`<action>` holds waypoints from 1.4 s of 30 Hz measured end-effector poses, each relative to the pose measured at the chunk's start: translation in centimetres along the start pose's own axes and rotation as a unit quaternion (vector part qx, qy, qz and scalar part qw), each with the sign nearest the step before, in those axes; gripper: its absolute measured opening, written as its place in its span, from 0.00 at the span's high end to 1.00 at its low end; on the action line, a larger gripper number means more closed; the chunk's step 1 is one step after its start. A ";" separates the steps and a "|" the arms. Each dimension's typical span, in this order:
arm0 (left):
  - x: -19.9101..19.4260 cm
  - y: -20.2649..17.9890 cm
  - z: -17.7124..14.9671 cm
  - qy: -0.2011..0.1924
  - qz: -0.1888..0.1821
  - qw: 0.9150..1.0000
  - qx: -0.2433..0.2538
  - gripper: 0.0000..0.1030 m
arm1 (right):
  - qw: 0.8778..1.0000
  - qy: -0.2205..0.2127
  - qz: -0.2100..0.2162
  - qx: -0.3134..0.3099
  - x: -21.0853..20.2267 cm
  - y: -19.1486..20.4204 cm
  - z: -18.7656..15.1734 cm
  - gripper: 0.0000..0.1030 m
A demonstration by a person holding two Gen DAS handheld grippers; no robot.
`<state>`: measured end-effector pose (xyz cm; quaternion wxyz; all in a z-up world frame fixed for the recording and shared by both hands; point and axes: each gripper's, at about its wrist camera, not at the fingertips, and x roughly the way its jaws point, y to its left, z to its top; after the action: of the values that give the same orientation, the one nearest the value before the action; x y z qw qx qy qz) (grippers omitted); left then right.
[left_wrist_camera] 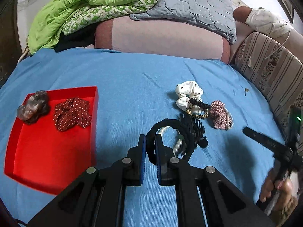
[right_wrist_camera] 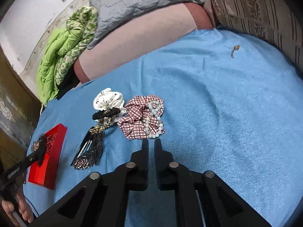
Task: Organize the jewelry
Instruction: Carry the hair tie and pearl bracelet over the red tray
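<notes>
My left gripper (left_wrist_camera: 151,143) is shut on a black hair tie (left_wrist_camera: 166,124) that loops up from its fingers above the blue sheet. A red tray (left_wrist_camera: 47,151) at the left holds a dark sheer scrunchie (left_wrist_camera: 34,106) and a maroon dotted scrunchie (left_wrist_camera: 73,113). A pile lies on the sheet: a white dotted scrunchie (right_wrist_camera: 108,99), a black and gold tie (right_wrist_camera: 106,115), a checked scrunchie (right_wrist_camera: 138,119) with a pearl bracelet (right_wrist_camera: 154,121) on it, and a black comb clip (right_wrist_camera: 89,151). My right gripper (right_wrist_camera: 151,141) is nearly shut and empty, just in front of the checked scrunchie.
A small metal trinket (right_wrist_camera: 234,50) lies alone on the blue sheet (right_wrist_camera: 217,104). Pink bolster (left_wrist_camera: 166,37), grey quilted pillow (left_wrist_camera: 189,3), green blanket (left_wrist_camera: 75,9) and a striped cushion (left_wrist_camera: 270,70) border the far side.
</notes>
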<state>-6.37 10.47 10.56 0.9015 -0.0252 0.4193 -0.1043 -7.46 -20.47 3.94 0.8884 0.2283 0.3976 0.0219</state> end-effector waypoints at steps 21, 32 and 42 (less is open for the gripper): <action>-0.3 -0.7 -1.8 0.014 0.016 1.000 0.002 0.91 | 0.999 0.002 0.036 -0.005 2.0 -0.3 2.0 0.93; -3.3 1.1 -2.7 -0.015 0.033 0.999 -0.007 0.91 | 0.997 -0.036 0.052 -0.035 -3.4 3.1 -0.5 0.93; -5.2 5.5 -3.3 -0.036 0.067 0.997 -0.032 0.91 | 0.990 -0.016 0.090 -0.107 -5.9 10.1 -3.8 0.93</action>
<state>-11.25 17.06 11.63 0.9198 -0.0292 0.3902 -0.0293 -12.76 -11.23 10.06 0.9085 0.1673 0.3563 0.1403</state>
